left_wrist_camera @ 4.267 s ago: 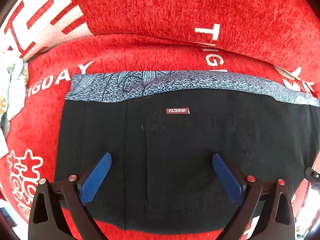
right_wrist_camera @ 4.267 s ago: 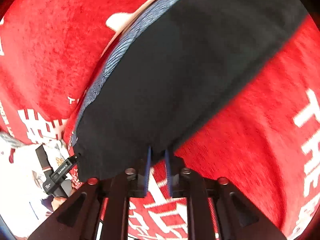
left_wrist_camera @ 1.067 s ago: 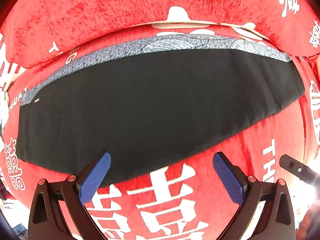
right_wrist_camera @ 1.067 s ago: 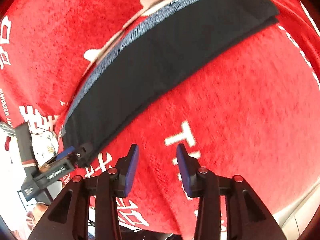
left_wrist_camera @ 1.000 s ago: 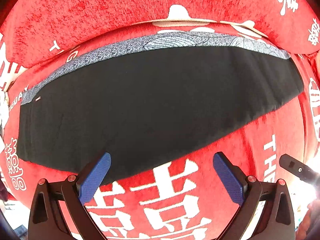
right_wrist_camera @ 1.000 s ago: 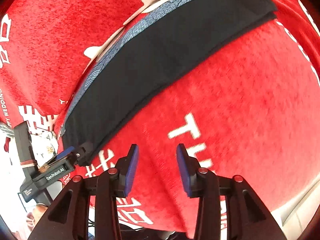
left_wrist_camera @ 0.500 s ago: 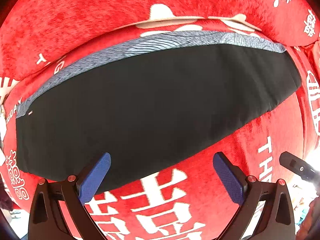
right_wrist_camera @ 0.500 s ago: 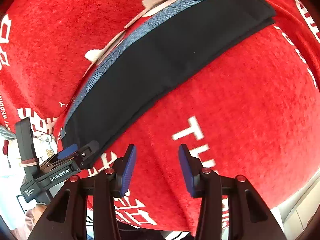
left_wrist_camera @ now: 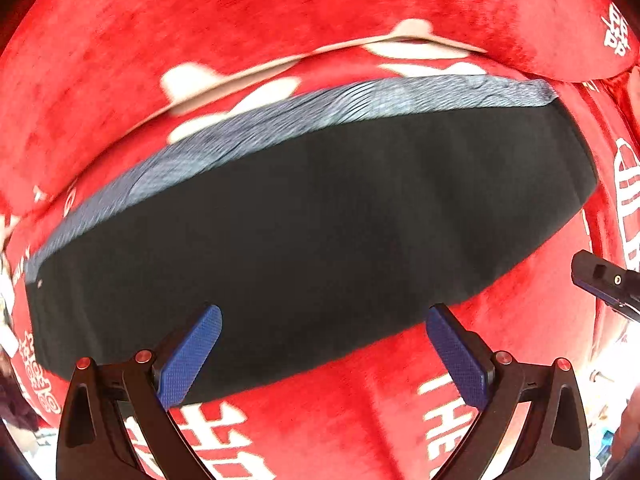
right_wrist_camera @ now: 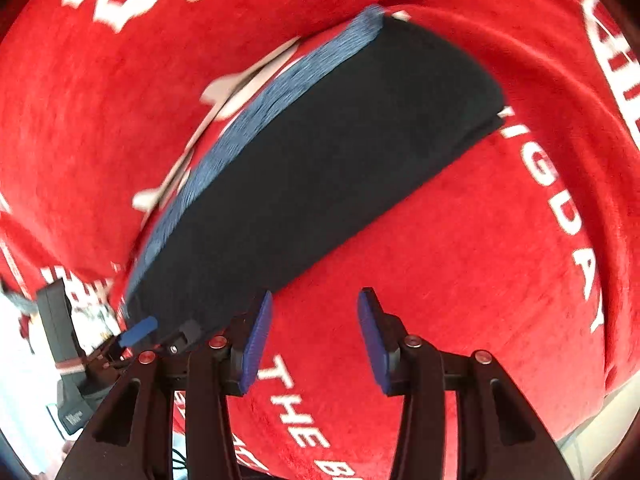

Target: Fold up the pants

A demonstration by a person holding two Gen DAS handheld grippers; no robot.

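Pants (left_wrist_camera: 312,232) lie flat on the red cover (left_wrist_camera: 240,20), one long strip. Both grippers, left (left_wrist_camera: 320,344) and right (right_wrist_camera: 314,336), hover released, grasping nothing. A one-layer pinch could spoil the next fold.

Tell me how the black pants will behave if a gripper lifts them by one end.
The black pants would likely droop and unfold: they lie as soft, flat fabric layers, visibly stacked at one end. They probably won't slide easily, since the red blanket looks plush. Both grippers, left and right, are open.
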